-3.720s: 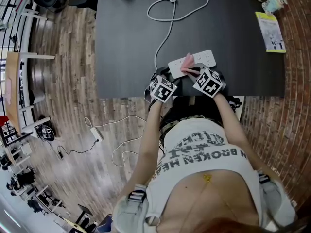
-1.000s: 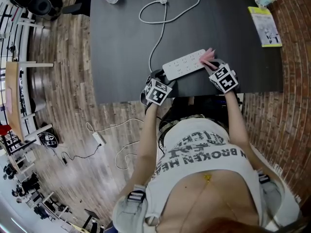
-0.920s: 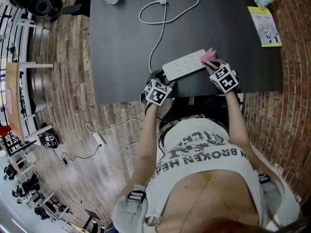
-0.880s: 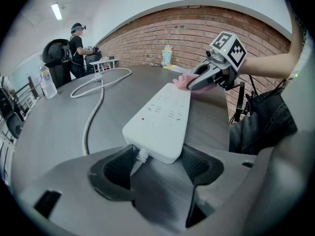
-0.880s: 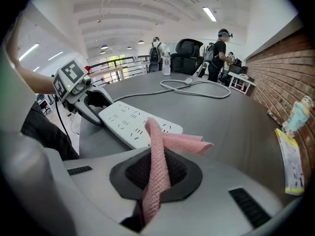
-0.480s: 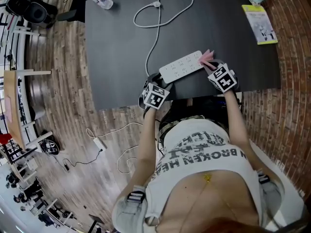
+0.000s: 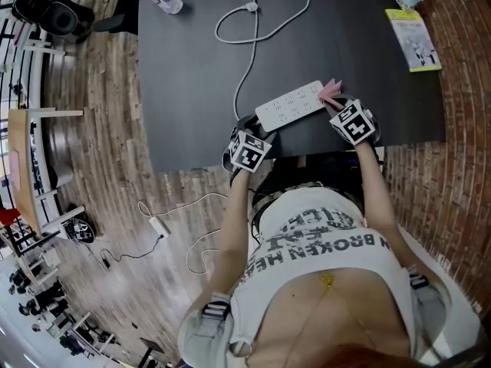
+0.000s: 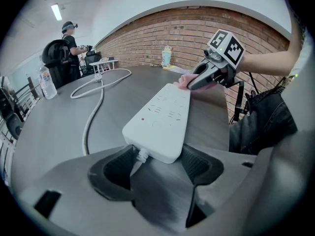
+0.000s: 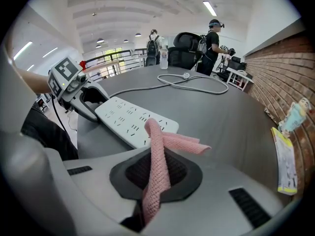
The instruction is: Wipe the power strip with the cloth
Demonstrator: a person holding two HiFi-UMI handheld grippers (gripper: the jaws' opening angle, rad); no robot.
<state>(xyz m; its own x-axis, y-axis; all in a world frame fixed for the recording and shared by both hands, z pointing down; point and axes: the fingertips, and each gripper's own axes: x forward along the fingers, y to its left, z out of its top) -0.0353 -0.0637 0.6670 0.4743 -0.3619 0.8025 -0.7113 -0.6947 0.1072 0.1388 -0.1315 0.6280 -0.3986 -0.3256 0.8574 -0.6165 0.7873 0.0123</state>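
- Table [image 7: 192,67]: dark and matte, directly under the strip [image 7: 290,106]. Its near edge runs just beside the strip.
- Step, my read: mid-wipe, with the stroke at the strip's free end. The next move likely calls for dragging the cloth along the strip's top toward its cord end. Use light downward pressure and keep the cord end pinned so the strip doesn't skate.
- Strip look: long, flat and white with rounded corners, socket face up. It has rows of dark slots and one small red dot near the cord end. No dirt shows on it in any view.
- Cord [image 8: 93,113]: white, leaves the strip's cord end and loops off across the table. The plug lies loose, well apart from the strip.
- Left gripper [image 8: 157,165]: at the strip's cord end. The jaws straddle that end and look closed against its sides, steadying the strip.
- Right gripper [image 9: 156,168]: at the strip's free end, jaws clamped on the cloth.
- Cloth [image 9: 158,146]: pink knit, pinched into a narrow fold. Its loose tip drapes over the strip's free-end corner and touches it, and the rest spills just beside the strip.
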